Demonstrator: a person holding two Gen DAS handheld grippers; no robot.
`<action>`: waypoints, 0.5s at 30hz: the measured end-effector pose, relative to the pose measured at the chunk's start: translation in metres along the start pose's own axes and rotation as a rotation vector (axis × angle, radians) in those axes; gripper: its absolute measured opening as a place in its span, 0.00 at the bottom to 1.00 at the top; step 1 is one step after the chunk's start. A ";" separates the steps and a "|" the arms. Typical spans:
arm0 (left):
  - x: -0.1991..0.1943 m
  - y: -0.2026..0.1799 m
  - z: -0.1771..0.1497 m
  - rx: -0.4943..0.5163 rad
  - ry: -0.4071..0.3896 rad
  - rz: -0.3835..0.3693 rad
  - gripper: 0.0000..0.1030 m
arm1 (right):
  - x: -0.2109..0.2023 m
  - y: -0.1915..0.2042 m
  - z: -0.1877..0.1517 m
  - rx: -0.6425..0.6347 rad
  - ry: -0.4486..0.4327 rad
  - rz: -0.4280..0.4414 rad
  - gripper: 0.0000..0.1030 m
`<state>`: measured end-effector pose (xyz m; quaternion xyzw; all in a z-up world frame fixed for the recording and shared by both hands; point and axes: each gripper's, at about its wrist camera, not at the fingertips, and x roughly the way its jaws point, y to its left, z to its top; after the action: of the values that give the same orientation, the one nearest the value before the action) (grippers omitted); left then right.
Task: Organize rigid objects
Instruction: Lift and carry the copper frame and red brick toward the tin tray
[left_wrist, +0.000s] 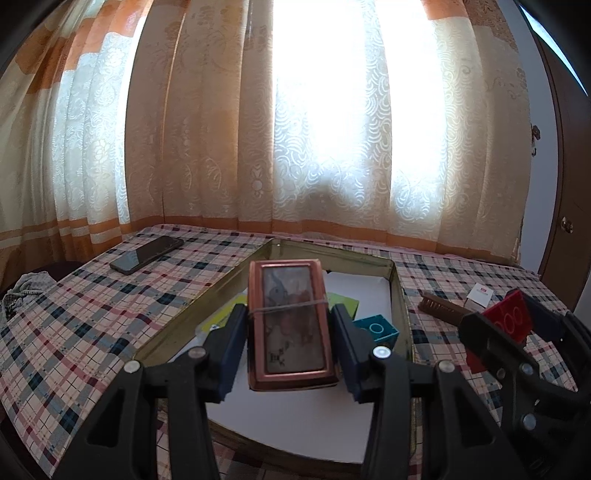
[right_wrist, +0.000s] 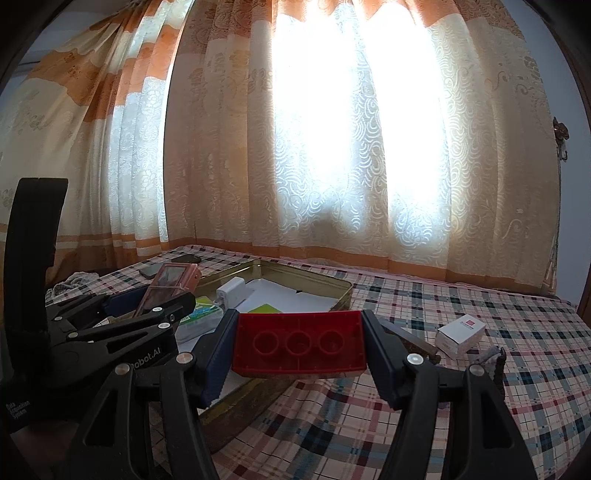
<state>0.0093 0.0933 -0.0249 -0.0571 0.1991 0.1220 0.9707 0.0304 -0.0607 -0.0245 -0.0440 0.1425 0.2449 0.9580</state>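
Observation:
My left gripper (left_wrist: 290, 325) is shut on a copper-pink rectangular case (left_wrist: 290, 325) bound with a rubber band, held above the open gold tin box (left_wrist: 402, 295). In the right wrist view the same case (right_wrist: 168, 284) tilts over the tin's left side. My right gripper (right_wrist: 299, 345) is shut on a red toy brick (right_wrist: 299, 345), underside with three round sockets facing the camera, near the tin's (right_wrist: 343, 291) front right edge. The brick (left_wrist: 508, 317) also shows at the right of the left wrist view. Inside the tin lie white paper, a white charger (right_wrist: 231, 290), a teal box (left_wrist: 376, 328) and green items.
A checked cloth (right_wrist: 461, 406) covers the table. A black phone (left_wrist: 147, 254) lies at the far left. A brown brush (left_wrist: 439, 306) and a small white box (right_wrist: 460, 334) lie right of the tin. Curtains hang close behind. A grey cloth bundle (left_wrist: 26, 291) sits off the left edge.

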 end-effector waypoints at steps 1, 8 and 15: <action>0.000 0.001 0.000 0.000 0.000 0.001 0.44 | 0.001 0.001 0.000 -0.001 0.000 0.002 0.65; 0.000 0.013 0.000 -0.014 0.008 0.018 0.44 | 0.005 0.011 0.001 -0.016 0.004 0.016 0.65; 0.004 0.023 0.001 -0.019 0.027 0.040 0.44 | 0.012 0.018 0.003 -0.018 0.016 0.040 0.65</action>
<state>0.0079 0.1162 -0.0270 -0.0640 0.2119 0.1424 0.9647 0.0320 -0.0388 -0.0251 -0.0517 0.1489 0.2650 0.9513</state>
